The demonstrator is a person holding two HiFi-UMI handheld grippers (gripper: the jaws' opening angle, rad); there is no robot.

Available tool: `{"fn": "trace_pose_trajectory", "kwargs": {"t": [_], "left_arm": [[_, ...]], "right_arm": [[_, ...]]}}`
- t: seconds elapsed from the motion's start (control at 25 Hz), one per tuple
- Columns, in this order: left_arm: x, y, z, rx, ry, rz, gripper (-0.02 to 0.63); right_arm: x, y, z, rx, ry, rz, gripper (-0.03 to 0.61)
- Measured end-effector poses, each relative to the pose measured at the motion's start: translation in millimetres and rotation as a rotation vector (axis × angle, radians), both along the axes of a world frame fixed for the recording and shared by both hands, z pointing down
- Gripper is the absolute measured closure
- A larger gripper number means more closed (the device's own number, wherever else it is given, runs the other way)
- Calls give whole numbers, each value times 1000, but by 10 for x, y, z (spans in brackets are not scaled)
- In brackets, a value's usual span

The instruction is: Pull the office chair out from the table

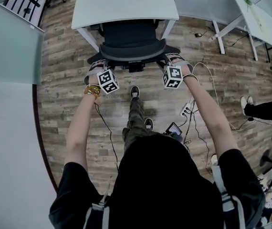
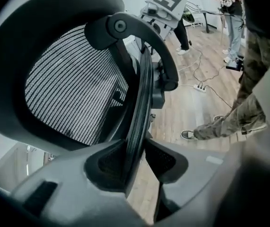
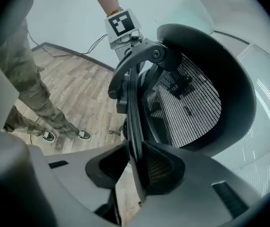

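Both sets of jaws pinch the back rim (image 2: 142, 103) of the office chair (image 1: 132, 42): left gripper (image 2: 136, 150) & right gripper (image 3: 136, 157). Chair's tucked under the table (image 1: 121, 4); grab done, pull not yet.

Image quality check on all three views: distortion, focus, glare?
Head view: mild barrel bend along the table edges, light even, all sharp. Left gripper view: heavy fisheye, black corners, jaws soft up close, chair mesh crisp. Right gripper view: same fisheye and dark corners, jaws soft, pale wall flat but not blown out.
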State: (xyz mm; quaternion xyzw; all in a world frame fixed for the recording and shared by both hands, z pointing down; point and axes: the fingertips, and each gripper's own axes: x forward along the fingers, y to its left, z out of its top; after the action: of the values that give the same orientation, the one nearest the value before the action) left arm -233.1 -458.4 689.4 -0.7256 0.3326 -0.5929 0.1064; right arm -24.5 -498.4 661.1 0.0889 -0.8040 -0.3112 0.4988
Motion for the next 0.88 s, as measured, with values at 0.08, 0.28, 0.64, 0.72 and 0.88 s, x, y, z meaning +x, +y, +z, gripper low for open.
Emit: {"fn": "trace_pose_trajectory", "kwargs": {"t": [0.08,0.28,0.64,0.72,0.88], "left_arm": [[10,-5,17,-8,0,0,472],[3,-70,30,-26,-6,-16,473],[-150,-289,66,-79,-5,-79,471],[-185,-346,68,-84,-10,-89,471],[-231,-389,78,-98,-20,-82,469]], "right_arm": [[-18,-41,51,-17,-11,43,476],[-63,-145,139,-57,11,82,466],[-177,-348,131,-94,18,132,465],[-210,-398,123,-104,20,136,466],[-256,-419,123,-112,8,154,465]]}}
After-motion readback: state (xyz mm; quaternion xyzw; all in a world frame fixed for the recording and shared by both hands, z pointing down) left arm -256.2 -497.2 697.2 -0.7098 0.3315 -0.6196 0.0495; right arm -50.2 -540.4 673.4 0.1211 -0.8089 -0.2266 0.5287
